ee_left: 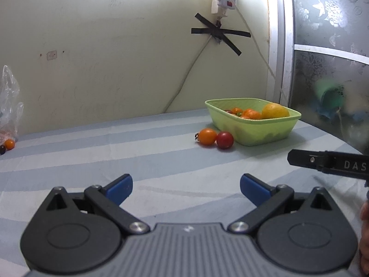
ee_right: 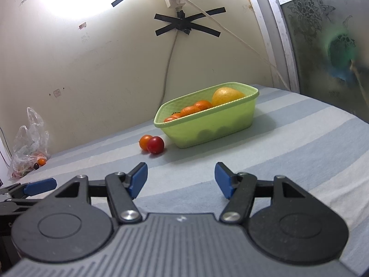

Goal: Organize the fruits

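Note:
A light green basket stands on the striped cloth near the wall. It holds a yellow fruit and several small orange fruits. An orange cherry tomato and a red one lie touching each other beside the basket's left end. My left gripper is open and empty, well short of the tomatoes. My right gripper is open and empty, also short of them.
A clear plastic bag with small fruits at its mouth lies at the far left by the wall. A cable hangs down the wall behind the basket. A patterned panel bounds the right side.

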Demonstrator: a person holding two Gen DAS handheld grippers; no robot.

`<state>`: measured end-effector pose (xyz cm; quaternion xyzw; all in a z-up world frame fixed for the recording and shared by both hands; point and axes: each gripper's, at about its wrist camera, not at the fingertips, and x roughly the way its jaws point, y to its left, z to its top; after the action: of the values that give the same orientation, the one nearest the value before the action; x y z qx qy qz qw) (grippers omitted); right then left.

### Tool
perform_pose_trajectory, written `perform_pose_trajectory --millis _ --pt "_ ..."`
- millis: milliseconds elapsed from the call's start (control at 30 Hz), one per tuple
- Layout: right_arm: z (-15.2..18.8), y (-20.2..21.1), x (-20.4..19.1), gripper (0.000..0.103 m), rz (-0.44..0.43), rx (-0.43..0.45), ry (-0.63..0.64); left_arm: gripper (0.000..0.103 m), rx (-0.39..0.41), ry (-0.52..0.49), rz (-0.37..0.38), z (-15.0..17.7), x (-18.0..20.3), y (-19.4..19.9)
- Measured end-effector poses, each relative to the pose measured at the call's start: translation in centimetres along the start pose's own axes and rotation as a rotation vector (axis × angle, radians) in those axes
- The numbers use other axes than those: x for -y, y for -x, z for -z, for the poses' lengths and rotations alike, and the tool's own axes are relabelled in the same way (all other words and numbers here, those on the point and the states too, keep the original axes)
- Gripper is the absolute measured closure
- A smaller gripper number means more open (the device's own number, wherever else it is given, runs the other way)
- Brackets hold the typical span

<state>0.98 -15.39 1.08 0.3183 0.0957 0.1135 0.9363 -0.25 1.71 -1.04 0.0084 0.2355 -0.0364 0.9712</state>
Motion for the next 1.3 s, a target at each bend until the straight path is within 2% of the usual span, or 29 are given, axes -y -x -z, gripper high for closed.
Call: perform_pose_trajectory --millis 267,533,667,800,933,1000,1067,1133,1200,1300 --pt "0.1 -0.1 -0.2 0.036 0.019 -0.005 0.009 0.000 -0.026 -0.015 -0.024 -0.1 0.2 -0.3" --pt "0.0 -0.3 -0.3 0.036 0.025 -0.019 0.014 0.000 -0.058 -0.002 -0.012 -0.2 -0.1 -0.8" --pt "-0.1 -0.5 -0.6 0.036 0.040 -0.030 0.021 0.000 -0.091 0.009 0.023 -0.4 -0.4 -1.3" --pt "-0.1 -0.6 -0.8 0.036 0.036 -0.034 0.032 0.000 -0.134 0.095 0.103 -1.0 -2.3 -2.2" --pt "-0.5 -1.4 -0.8 0.036 0.002 -0.069 0.035 0.000 -0.094 0.131 0.076 -2.4 -4.4 -3.4" --pt "-0.7 -1.9 -1.2 0.037 -0.017 -0.080 0.053 0.000 -0.057 0.147 0.093 -3.5 -5.5 -4.2" --pt "-1.0 -2.6 -1.9 0.037 -0.038 -0.089 0.089 0.000 -0.056 0.133 0.107 -4.9 -5.9 -5.4" --pt "-1.3 -3.5 -2.5 0.039 -0.058 -0.104 0.130 0.000 -0.037 0.090 0.144 -6.3 -5.9 -6.5" --pt "-1.8 -4.8 -3.1 0.047 -0.078 -0.131 0.166 0.001 -0.038 0.031 0.216 -7.6 -5.7 -8.1" --pt "-2.6 -7.1 -3.6 0.057 -0.096 -0.168 0.187 0.011 -0.030 -0.098 0.352 -8.7 -4.9 -10.3"
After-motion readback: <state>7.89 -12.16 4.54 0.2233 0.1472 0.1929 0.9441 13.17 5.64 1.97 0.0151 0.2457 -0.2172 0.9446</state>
